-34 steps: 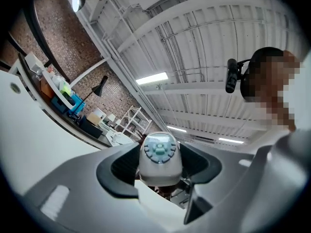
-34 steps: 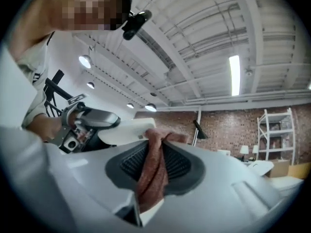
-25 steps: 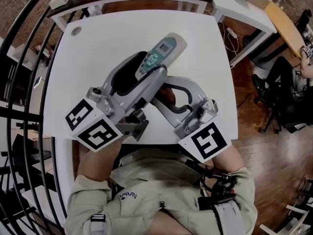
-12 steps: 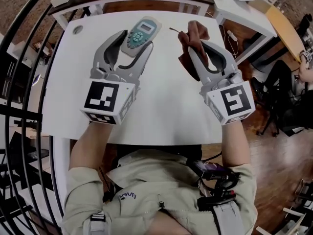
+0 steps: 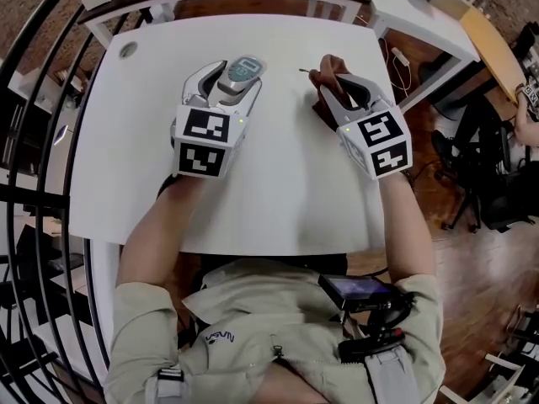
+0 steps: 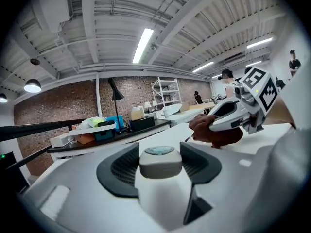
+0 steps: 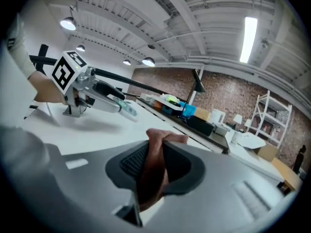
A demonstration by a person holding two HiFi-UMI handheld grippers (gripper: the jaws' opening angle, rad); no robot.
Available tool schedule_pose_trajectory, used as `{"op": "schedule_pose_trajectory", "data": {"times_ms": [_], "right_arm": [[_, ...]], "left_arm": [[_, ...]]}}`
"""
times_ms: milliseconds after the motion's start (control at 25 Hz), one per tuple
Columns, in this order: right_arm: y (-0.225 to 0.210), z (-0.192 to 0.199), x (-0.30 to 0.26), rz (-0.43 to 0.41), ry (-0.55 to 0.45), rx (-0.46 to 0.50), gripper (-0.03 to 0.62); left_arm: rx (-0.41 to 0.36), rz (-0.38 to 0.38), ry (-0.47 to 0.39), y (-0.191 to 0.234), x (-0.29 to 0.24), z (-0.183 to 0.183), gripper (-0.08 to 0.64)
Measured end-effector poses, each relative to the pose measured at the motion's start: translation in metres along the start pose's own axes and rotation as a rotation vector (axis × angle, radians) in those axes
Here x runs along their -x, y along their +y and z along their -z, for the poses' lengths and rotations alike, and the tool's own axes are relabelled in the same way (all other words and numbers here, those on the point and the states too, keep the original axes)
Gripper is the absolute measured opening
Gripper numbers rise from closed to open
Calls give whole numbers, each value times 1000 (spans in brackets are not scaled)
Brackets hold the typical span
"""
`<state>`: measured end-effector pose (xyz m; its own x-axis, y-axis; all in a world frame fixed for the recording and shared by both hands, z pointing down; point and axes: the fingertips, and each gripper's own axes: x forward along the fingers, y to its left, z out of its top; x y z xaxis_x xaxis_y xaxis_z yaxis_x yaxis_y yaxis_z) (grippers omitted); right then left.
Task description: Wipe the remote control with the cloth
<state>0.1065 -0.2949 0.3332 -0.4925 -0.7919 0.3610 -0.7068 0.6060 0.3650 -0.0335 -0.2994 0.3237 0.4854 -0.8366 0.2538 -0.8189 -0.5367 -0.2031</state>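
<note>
**Remote in one gripper, cloth in the other, a gap between**

The square white table [image 5: 278, 200] carries almost nothing apart from the two hand-held tools. The left gripper [image 5: 229, 81] has its jaws spread fairly wide and clamped on the flanks of the grey-white plastic remote control with teal buttons [image 5: 240, 67]. The remote's long axis runs along the jaws, away from the person, with the display end farthest out. It seems to sit just above the tabletop, though the head view is too steep to be sure. The right gripper [image 5: 337, 87] has its jaws drawn nearly together, pinching a bunched rust-brown cloth [image 7: 155, 164] that pokes out past the tips. The cloth lies to the remote's right, well apart from it, at about the same reach. For wiping, the right hand probably has to swing leftward and rub along the remote's length
</note>
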Motion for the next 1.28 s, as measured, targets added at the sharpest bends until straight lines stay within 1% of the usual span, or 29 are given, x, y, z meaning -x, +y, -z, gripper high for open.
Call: {"op": "schedule_pose_trajectory", "data": {"times_ms": [160,360,440,520,600,640,720,800,840,920,1000,1040,1080,1120,1160,1200,1240,1280], "right_arm": [[3,23,-11,-33,83,-7,81],[9,40,-19,-82,165,-11,81],[11,45,-22,-97,181,-19,84],[11,48,-22,-104,182,-29,88],[10,48,-22,-109,179,-38,101],[10,48,-22,-111,179,-43,108],[10,47,-21,-114,183,-51,168],[8,41,-16,-103,173,-59,194],[5,36,-11,-90,157,-68,209],[-3,21,3,-42,95,-97,209],[-9,-3,27,26,-5,-129,209],[-9,-17,42,62,-64,-137,175],[-6,-31,58,96,-122,-141,134],[-2,-44,74,126,-176,-145,48],[5,-56,90,148,-222,-146,19],[14,-67,105,164,-262,-145,11],[25,-76,121,176,-296,-144,5],[37,-81,136,187,-320,-145,5]], "left_arm": [[1,30,85,-6,-10,21,269],[3,67,205,-12,-16,43,270],[18,84,252,-15,-19,53,270],[55,105,303,-16,-22,65,269],[91,123,350,-13,-26,75,269],[96,134,368,-13,-27,78,269],[97,155,384,-17,-26,79,268],[99,158,379,-18,-23,77,270],[97,151,371,-16,-21,75,276],[85,122,325,-13,-13,65,277],[58,68,216,-8,4,39,274],[42,36,142,-6,16,22,223],[28,3,64,-5,31,4,192],[19,-28,-12,-5,47,-13,133],[16,-54,-78,-6,64,-26,106],[19,-77,-133,-8,81,-36,84],[27,-94,-184,-12,100,-44,46],[36,-102,-230,-19,119,-50,26]]}}
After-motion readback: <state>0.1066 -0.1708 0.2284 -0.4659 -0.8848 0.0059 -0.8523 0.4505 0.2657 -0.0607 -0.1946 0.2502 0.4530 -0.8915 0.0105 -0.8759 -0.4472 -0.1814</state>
